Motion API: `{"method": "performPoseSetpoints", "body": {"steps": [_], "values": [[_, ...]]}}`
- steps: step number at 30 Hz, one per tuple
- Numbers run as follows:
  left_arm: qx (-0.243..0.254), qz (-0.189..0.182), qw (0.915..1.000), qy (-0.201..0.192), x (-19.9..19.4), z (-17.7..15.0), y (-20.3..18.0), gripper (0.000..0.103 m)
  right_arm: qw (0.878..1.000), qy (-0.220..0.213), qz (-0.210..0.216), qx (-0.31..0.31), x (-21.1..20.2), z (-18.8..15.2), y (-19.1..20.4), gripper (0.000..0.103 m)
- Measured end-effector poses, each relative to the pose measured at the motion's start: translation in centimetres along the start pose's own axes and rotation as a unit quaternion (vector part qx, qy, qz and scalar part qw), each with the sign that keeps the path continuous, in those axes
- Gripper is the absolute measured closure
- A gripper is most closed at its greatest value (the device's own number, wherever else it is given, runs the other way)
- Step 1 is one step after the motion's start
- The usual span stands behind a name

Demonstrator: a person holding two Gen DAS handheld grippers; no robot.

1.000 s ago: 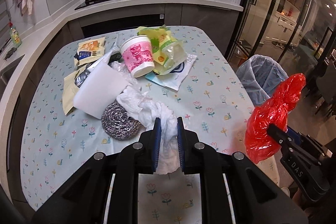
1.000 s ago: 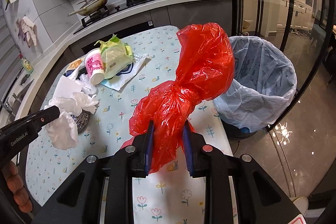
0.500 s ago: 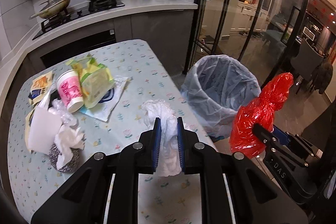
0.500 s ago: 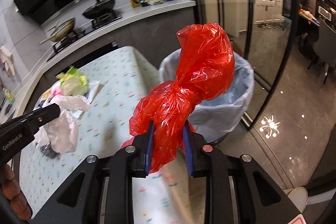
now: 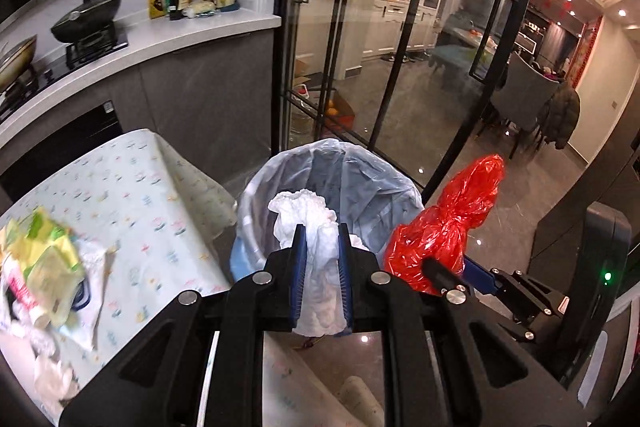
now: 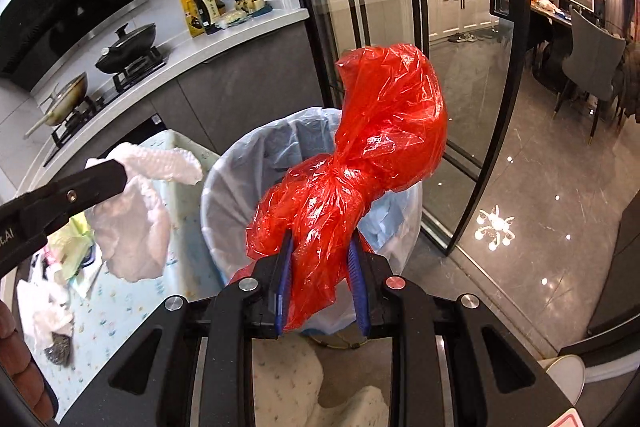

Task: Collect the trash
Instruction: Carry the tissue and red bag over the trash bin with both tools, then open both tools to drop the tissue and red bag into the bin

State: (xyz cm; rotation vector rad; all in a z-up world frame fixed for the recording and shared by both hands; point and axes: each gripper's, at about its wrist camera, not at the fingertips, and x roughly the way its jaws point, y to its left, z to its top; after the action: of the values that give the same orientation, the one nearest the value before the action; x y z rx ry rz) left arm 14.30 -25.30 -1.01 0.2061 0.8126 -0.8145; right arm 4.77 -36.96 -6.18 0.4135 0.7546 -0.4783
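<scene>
My left hand-held gripper [image 5: 321,254] pinches a crumpled white paper towel [image 5: 310,227] between its blue pads, low centre of the left wrist view. Just behind it stands the round bin lined with a pale blue plastic bag [image 5: 360,173], open mouth facing me. My right hand-held gripper [image 6: 320,269] is clamped on a knotted red plastic bag [image 6: 360,163], which rises up the middle of the right wrist view in front of the same bin. Left side of the frame: bench with floral-print cloth [image 5: 132,187], a blurred heap of wrappers and a pink paper cup [image 5: 40,267] at its lower left edge.
</scene>
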Motion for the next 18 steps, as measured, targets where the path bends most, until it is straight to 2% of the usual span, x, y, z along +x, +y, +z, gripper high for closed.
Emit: {"method": "performPoseSetpoints", "body": {"steps": [5,10,12,14,15,17,18], "values": [[-0.004,-0.023,0.9993,0.028,4.3,1.3,-0.2,0.087,1.0,0.005,-0.007,0.001,2.1,1.1,-0.7,0.078],[0.005,-0.039,0.9983,0.042,6.8,2.0,-0.6,0.086,1.0,0.02,-0.009,0.007,4.2,1.7,-1.1,0.078],[0.004,-0.042,0.9979,0.048,7.3,2.3,-0.5,0.078,1.0,0.022,-0.006,0.007,4.9,2.1,-1.0,0.076],[-0.001,-0.047,0.9979,0.046,7.6,2.6,-0.4,0.058,1.0,0.024,-0.004,0.004,5.4,2.3,-0.7,0.075],[-0.004,-0.049,0.998,0.041,7.6,2.7,-0.3,0.054,1.0,0.024,-0.003,0.002,5.7,2.4,-0.5,0.075],[-0.01,-0.047,0.9984,0.029,7.3,3.0,-0.1,0.04,1.0,0.025,-0.004,0.002,6.3,2.7,-0.2,0.075],[-0.012,-0.044,0.9987,0.023,7.1,3.1,0.0,0.037,1.0,0.025,-0.003,0.003,6.5,2.8,-0.1,0.073]]}}
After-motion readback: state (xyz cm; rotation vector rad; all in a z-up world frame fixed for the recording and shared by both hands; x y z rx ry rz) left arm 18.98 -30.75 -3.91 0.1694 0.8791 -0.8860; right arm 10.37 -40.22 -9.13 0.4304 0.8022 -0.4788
